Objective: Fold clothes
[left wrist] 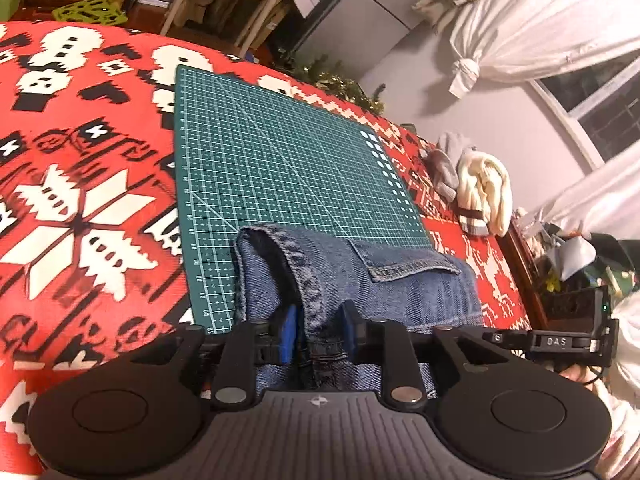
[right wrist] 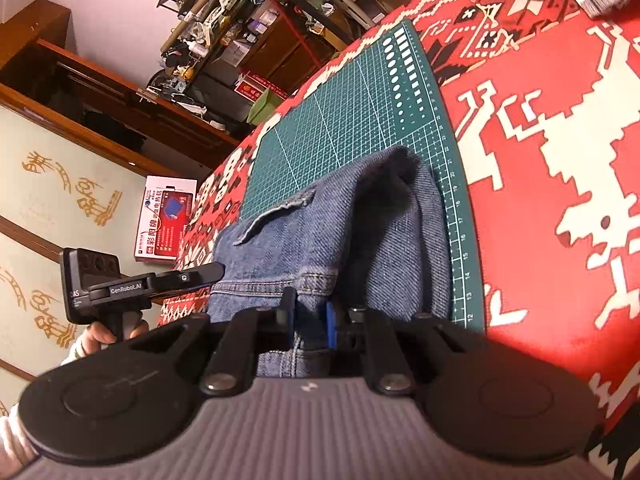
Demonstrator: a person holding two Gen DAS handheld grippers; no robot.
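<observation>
Blue denim jeans (left wrist: 360, 276) lie bunched at the near edge of a green cutting mat (left wrist: 280, 160), a back pocket flap showing on top. My left gripper (left wrist: 318, 330) is shut on a thick seamed edge of the jeans, blue pads pressing the fabric from both sides. In the right wrist view the same jeans (right wrist: 320, 232) rise in a hump over the mat (right wrist: 360, 112). My right gripper (right wrist: 310, 320) is shut on a stitched edge of the denim. The left gripper's body (right wrist: 120, 288), held by a hand, shows at the left there.
A red, white and black patterned cloth (left wrist: 80, 200) covers the table. Folded pale garments and grey socks (left wrist: 476, 184) lie beyond the mat's right side. Shelves, a white box (right wrist: 166, 220) and curtains (left wrist: 560, 20) stand around the table.
</observation>
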